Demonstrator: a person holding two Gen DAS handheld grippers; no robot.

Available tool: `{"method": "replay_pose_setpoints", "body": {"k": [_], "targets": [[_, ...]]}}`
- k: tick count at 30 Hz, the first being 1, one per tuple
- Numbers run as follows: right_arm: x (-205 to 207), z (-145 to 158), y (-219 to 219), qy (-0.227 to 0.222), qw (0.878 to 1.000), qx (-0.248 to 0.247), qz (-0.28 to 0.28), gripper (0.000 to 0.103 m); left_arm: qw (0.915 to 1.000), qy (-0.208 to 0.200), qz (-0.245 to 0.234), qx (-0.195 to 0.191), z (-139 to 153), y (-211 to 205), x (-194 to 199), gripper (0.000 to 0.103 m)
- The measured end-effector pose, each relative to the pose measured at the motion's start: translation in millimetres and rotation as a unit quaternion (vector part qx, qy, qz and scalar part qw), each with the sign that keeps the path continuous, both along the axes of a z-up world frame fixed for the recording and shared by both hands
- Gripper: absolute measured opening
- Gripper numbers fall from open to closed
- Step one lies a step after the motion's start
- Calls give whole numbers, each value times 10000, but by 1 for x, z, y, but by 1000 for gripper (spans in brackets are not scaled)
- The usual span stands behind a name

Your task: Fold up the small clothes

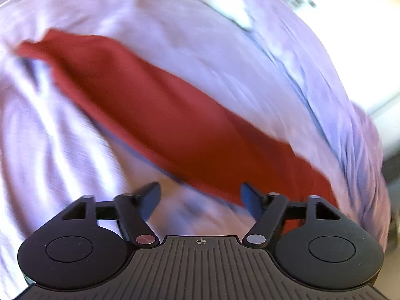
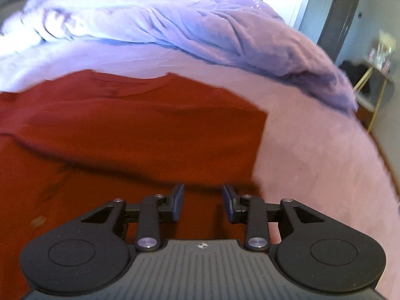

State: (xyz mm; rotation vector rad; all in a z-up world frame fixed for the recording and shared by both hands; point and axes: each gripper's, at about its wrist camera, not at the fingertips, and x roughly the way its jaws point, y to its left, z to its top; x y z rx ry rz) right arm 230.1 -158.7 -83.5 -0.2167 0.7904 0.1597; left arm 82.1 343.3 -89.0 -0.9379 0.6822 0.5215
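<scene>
Red cloth flat on bed, partly folded. Your left tool wide, empty. Your right tool narrow, empty, cloth edge at 12. More folds left.

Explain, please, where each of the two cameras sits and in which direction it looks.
Left wrist view: sits on the left gripper, looks down along its open fingers at the red garment on the purple bedsheet; no hand shows.
Right wrist view: sits on the right gripper, looks down over the red garment toward the bunched blanket; jaws open, nothing between them.
Shared: the red garment and the bedsheet.
</scene>
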Motion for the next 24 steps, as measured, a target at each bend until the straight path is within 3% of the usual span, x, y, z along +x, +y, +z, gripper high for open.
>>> {"method": "replay_pose_setpoints", "body": {"k": [3, 7, 13, 16, 17, 18, 20, 24], "targets": [[-32, 0, 0, 198, 9991, 373, -9, 33, 9980, -53, 596, -199, -7, 31, -17, 57], [-57, 0, 5, 359, 9985, 418, -8, 35, 9942, -112, 1042, -223, -14, 61, -29, 37], [-61, 5, 9, 350, 9985, 427, 6, 38, 9855, -583, 1448, -662, -29, 90, -44, 35], [-60, 7, 10, 347, 9981, 511, -44, 41, 9844, -624, 1485, -710, -30, 95, -41, 24], [-60, 6, 10, 352, 9979, 537, -54, 42, 9851, -599, 1464, -677, -30, 96, -39, 20], [-60, 6, 11, 368, 9978, 550, -66, 42, 9862, -543, 1425, -640, -28, 97, -40, 10], [-61, 4, 10, 394, 9976, 565, -64, 42, 9904, -482, 1234, -400, -19, 94, -36, 9], [-64, 2, 7, 415, 9975, 567, -70, 43, 9963, -513, 274, 632, 29, 56, -8, 9]]}}
